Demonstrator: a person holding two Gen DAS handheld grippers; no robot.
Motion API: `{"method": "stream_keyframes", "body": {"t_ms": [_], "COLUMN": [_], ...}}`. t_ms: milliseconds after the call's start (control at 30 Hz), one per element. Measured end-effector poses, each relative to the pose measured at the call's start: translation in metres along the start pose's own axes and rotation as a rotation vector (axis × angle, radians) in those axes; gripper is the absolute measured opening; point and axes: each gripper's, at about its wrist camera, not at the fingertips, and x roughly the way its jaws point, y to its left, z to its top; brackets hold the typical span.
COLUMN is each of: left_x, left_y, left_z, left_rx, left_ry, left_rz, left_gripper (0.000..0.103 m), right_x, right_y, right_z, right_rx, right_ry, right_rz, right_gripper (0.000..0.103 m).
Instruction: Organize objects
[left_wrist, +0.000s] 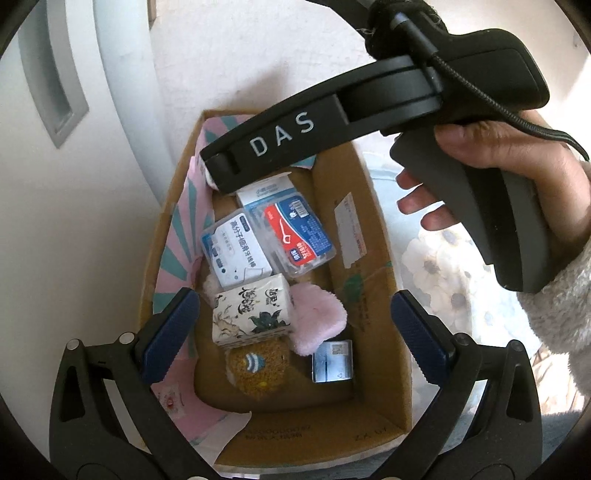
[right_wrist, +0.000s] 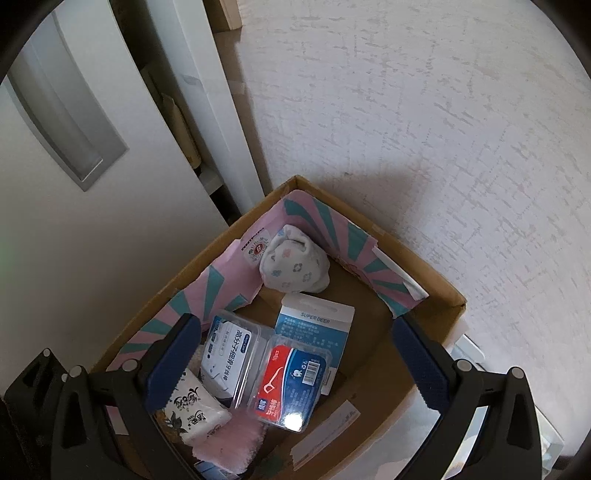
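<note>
Both claws hovered spread over the cardboard box (right_wrist: 424, 275).

The box held a floss case (left_wrist: 297, 236), a tissue pack (left_wrist: 251, 310) and a rolled sock (right_wrist: 293, 264); left claw (left_wrist: 291, 325) and right claw (right_wrist: 295, 354) gripped nothing.

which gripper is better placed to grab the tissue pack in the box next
Left. The left hand-held gripper is open with the tissue pack between its fingers; the right hand-held gripper sits over the floss pick case.
</note>
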Motion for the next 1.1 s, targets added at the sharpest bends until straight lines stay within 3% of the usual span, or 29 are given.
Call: {"method": "stream_keyframes", "body": {"t_ms": [100, 300, 700, 833, 1100], "left_x": [-0.008, -0.023, -0.081, -0.098, -0.105], "left_y": [-0.003, -0.009, -0.038, -0.051, -0.069], "left_z": [0.000, 0.010, 0.042, 0.047, 0.040], "left_rx": [0.023, 0.050, 0.042, 0.060, 0.079], "left_ry": [-0.010, -0.049, -0.185, -0.222, -0.261], "left_rz": [0.011, 0.019, -0.012, 0.003, -0.004], "left_gripper": [0.103, 0.103, 0.103, 0.103, 0.103], "right_x": [-0.007, -0.053, -0.222, -0.250, -0.255], "right_y": [0.021, 0.009, -0.019, -0.024, -0.023], "right_z": [0.009, -0.001, -0.073, -0.107, -0.150], "right_rx": [0.007, 0.114, 0.339, 0.427, 0.520], "right_ry": [-0.008, -0.079, -0.261, -0.293, -0.339], "right_rz": [-0.008, -0.040, -0.292, -0.366, -0.467], "right_gripper": [0.103, 0.103, 0.103, 0.103, 0.103]}}
